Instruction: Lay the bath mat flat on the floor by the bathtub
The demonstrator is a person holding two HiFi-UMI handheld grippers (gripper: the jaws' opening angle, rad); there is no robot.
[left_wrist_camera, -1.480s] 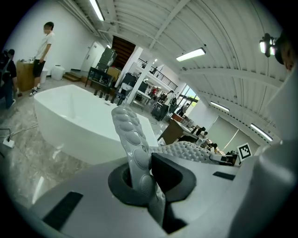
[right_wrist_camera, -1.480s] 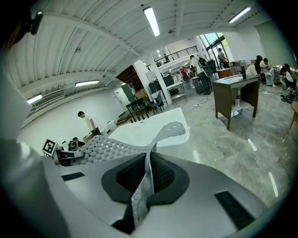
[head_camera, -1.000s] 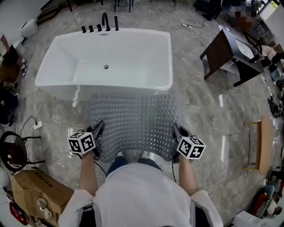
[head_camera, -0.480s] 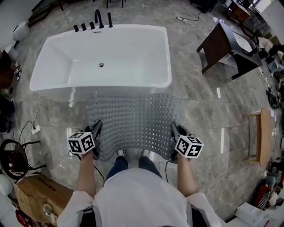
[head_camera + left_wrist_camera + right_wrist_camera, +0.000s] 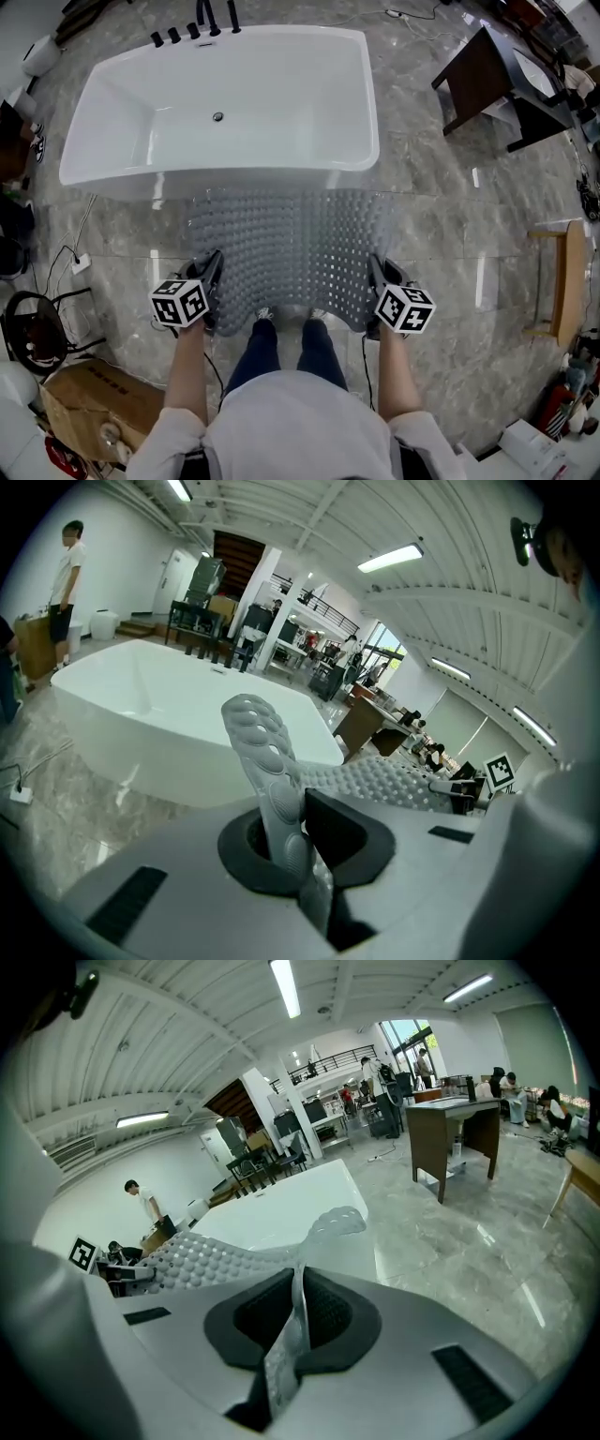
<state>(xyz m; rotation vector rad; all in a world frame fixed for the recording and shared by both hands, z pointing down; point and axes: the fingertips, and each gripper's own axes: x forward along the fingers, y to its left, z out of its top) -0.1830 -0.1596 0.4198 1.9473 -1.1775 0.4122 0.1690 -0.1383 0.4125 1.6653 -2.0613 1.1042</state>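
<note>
Overhead, the mat (image 5: 291,248) is seen spread over the floor (image 5: 441,216) just beside the tub (image 5: 225,103), held at its near corners by the left gripper (image 5: 214,272) and right gripper (image 5: 375,277). In the left gripper view, the jaws are clamped on a mat corner. In the right gripper view, another corner is pinched likewise.

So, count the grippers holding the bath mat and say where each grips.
2. The left gripper is shut on the bath mat's near left corner, the right gripper on its near right corner. Neither is hidden.
</note>
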